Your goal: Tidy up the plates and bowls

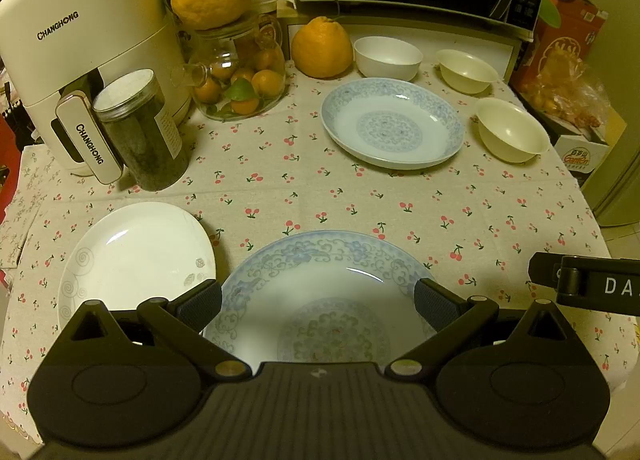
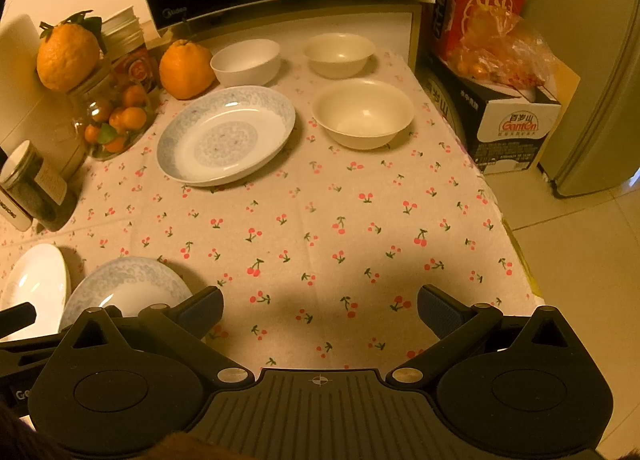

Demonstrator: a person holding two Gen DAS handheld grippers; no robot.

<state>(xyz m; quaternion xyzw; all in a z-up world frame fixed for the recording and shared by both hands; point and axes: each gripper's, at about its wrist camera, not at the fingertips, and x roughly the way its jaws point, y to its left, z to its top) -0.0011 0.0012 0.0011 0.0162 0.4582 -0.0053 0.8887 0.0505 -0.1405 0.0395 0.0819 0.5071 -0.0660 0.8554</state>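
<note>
The near blue-patterned porcelain plate (image 1: 320, 292) sits at the front edge of the bench (image 1: 360, 204), and the left tongs (image 1: 318, 302) hang right over it, spread wide, one finger on each side of the plate and gripping nothing. Just to its left lies a white plate with grey swirl trim (image 1: 136, 256), rims close, maybe touching, hard to say. Further back rests a second blue-patterned plate (image 1: 392, 122), and round it three bowls: a white one (image 1: 387, 56) behind, a small cream one (image 1: 466, 70) at the back right, a larger cream one (image 1: 512, 128) just beside the plate. The right tongs (image 2: 320, 310) hover over bare cherry-print cloth, wide apart as well, empty.

Nothing looks stacked yet, so I'd say we're at the very first pick. The next move probably calls for the left tongs to drop and pinch the near plate's rim, since a shallow plate lying flat offers little else to bite on. Then it could go onto its twin.
</note>
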